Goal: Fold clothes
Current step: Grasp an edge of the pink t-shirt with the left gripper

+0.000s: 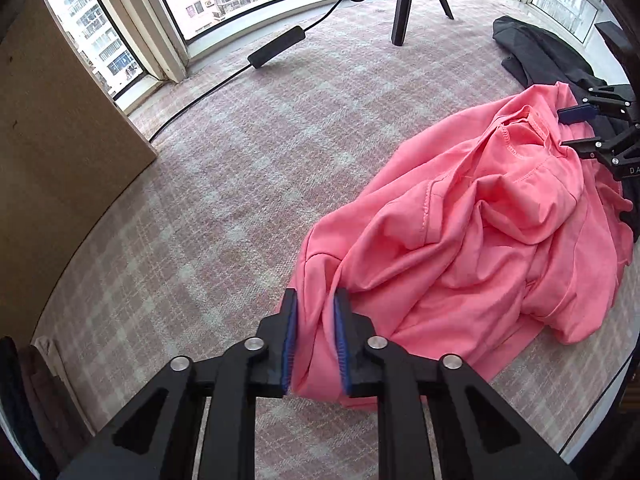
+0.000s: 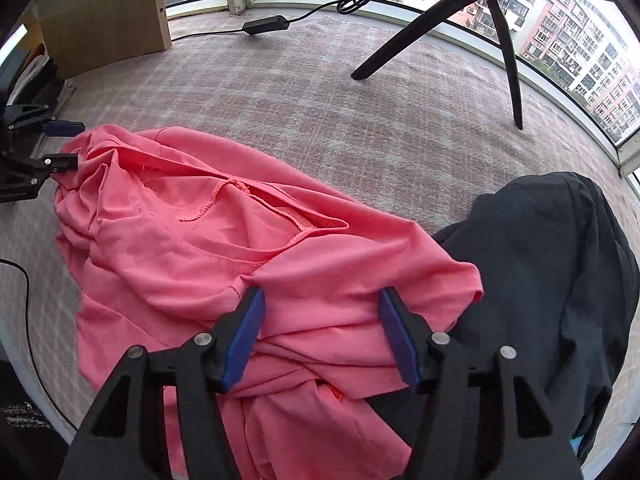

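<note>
A crumpled pink garment (image 1: 480,240) lies on the plaid cloth surface (image 1: 224,184). In the left wrist view my left gripper (image 1: 316,300) points down at its near left edge, and the blue pads pinch a fold of pink cloth. The right gripper (image 1: 568,128) shows at the garment's far right edge with its fingers apart. In the right wrist view the pink garment (image 2: 200,260) fills the middle. My right gripper (image 2: 322,296) hangs open over its near edge, the pads wide and pink cloth lying between them. The left gripper (image 2: 68,144) sits at the garment's far left corner.
A dark grey garment (image 2: 540,280) lies heaped right of the pink one, partly under it. A black tripod (image 2: 504,40) stands near the curved window. A black power adapter (image 1: 276,46) and its cable cross the surface. A wooden panel (image 1: 52,140) rises at the left.
</note>
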A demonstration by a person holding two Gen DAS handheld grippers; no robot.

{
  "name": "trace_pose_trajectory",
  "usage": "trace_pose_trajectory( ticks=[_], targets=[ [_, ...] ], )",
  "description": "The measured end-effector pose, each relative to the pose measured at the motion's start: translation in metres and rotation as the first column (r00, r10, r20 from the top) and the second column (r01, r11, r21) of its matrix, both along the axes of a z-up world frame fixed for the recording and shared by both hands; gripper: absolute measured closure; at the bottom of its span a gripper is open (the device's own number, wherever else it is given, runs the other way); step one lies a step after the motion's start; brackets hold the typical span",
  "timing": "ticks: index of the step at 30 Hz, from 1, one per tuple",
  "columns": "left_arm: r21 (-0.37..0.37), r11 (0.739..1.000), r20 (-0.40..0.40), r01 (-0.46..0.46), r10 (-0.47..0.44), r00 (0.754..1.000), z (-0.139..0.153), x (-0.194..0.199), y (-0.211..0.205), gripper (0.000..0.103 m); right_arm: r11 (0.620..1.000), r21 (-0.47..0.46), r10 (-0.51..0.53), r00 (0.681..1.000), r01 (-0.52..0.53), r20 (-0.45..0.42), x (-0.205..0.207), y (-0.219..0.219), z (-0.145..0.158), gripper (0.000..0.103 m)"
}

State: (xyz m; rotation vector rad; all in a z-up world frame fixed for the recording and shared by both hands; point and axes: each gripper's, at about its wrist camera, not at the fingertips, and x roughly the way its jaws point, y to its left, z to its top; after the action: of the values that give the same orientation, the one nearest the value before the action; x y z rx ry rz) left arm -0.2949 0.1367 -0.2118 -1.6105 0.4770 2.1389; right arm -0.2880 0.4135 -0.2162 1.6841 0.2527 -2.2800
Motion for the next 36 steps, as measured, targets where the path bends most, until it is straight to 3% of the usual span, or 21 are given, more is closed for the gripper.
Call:
trace_pose_trajectory(
  ticks=[1, 3, 10, 14, 16, 17, 18, 20, 21, 23, 25, 26, 27, 28, 30, 35, 36],
  targets=[
    [0.019, 1.0, 0.024, -0.02, 0.019, 1.0, -0.001, -0.003, -0.003, 0.099, 1.0, -0.027, 0.0, 1.0, 0.001, 0.012, 0.0, 0.001, -0.001, 0.099],
    [0.058, 0.997, 0.016, -0.047, 0.046, 0.999, 0.007, -0.003, -0.014, 0.099, 0.996, -0.085, -0.029, 1.0, 0.03, 0.008, 0.002, 0.006, 0.009, 0.1],
    [0.139, 0.988, -0.085, -0.073, 0.085, 0.993, 0.073, 0.03, -0.057, 0.099, 0.958, -0.274, -0.126, 0.982, 0.085, -0.137, 0.037, 0.03, 0.102, 0.1],
    [0.251, 0.963, -0.063, -0.102, 0.122, 0.991, 0.105, 0.055, -0.082, 0.099, 0.886, -0.456, -0.182, 0.969, 0.088, -0.167, 0.057, 0.045, 0.15, 0.1],
    [0.243, 0.964, -0.07, -0.105, 0.125, 0.99, 0.106, 0.061, -0.087, 0.098, 0.863, -0.497, -0.2, 0.963, 0.085, -0.182, 0.06, 0.045, 0.158, 0.1],
    [0.2, 0.973, -0.077, -0.115, 0.133, 0.988, 0.098, 0.058, -0.087, 0.093, 0.857, -0.507, -0.21, 0.96, 0.091, -0.183, 0.059, 0.044, 0.157, 0.1],
    [0.157, 0.98, -0.085, -0.125, 0.14, 0.987, 0.09, 0.055, -0.086, 0.085, 0.89, -0.441, -0.217, 0.958, 0.114, -0.19, 0.052, 0.04, 0.148, 0.1],
    [0.047, 0.987, -0.105, -0.156, 0.16, 0.981, 0.066, 0.043, -0.086, 0.07, 0.96, -0.219, -0.221, 0.953, 0.175, -0.205, 0.033, 0.031, 0.117, 0.1],
    [-0.004, 0.985, -0.11, -0.172, 0.17, 0.979, 0.053, 0.036, -0.086, 0.072, 0.973, -0.103, -0.224, 0.954, 0.207, -0.2, 0.021, 0.028, 0.101, 0.1],
    [-0.015, 0.983, -0.066, -0.181, 0.179, 0.982, 0.034, 0.027, -0.088, 0.072, 0.957, 0.131, -0.233, 0.954, 0.26, -0.192, -0.002, 0.02, 0.067, 0.097],
    [0.016, 0.987, -0.053, -0.157, 0.158, 0.986, 0.035, 0.029, -0.083, 0.072, 0.97, 0.082, -0.213, 0.963, 0.228, -0.164, 0.001, 0.014, 0.06, 0.095],
    [0.027, 0.99, -0.056, -0.139, 0.141, 0.988, 0.037, 0.031, -0.08, 0.071, 0.979, 0.012, -0.198, 0.968, 0.202, -0.158, 0.007, 0.011, 0.064, 0.091],
    [0.039, 0.992, -0.059, -0.121, 0.124, 0.991, 0.04, 0.034, -0.078, 0.07, 0.983, -0.042, -0.181, 0.971, 0.177, -0.157, 0.014, 0.006, 0.068, 0.077],
    [0.044, 0.994, -0.063, -0.105, 0.107, 0.992, 0.042, 0.035, -0.075, 0.069, 0.986, -0.071, -0.161, 0.975, 0.151, -0.152, 0.02, -0.003, 0.07, 0.052],
    [0.031, 0.996, -0.074, -0.08, 0.082, 0.994, 0.043, 0.036, -0.069, 0.066, 0.992, -0.105, -0.079, 0.989, 0.066, -0.122, 0.028, -0.023, 0.065, 0.035],
    [0.022, 0.999, -0.05, -0.04, 0.041, 0.998, 0.034, 0.022, -0.056, 0.065, 0.999, 0.046, -0.009, 0.996, 0.013, -0.088, 0.03, -0.046, 0.028, 0.035],
    [0.022, 1.0, -0.042, -0.021, 0.022, 0.999, 0.031, 0.02, -0.051, 0.065, 0.999, 0.032, -0.006, 0.999, 0.007, -0.05, 0.029, -0.043, 0.02, 0.041]
  ],
)
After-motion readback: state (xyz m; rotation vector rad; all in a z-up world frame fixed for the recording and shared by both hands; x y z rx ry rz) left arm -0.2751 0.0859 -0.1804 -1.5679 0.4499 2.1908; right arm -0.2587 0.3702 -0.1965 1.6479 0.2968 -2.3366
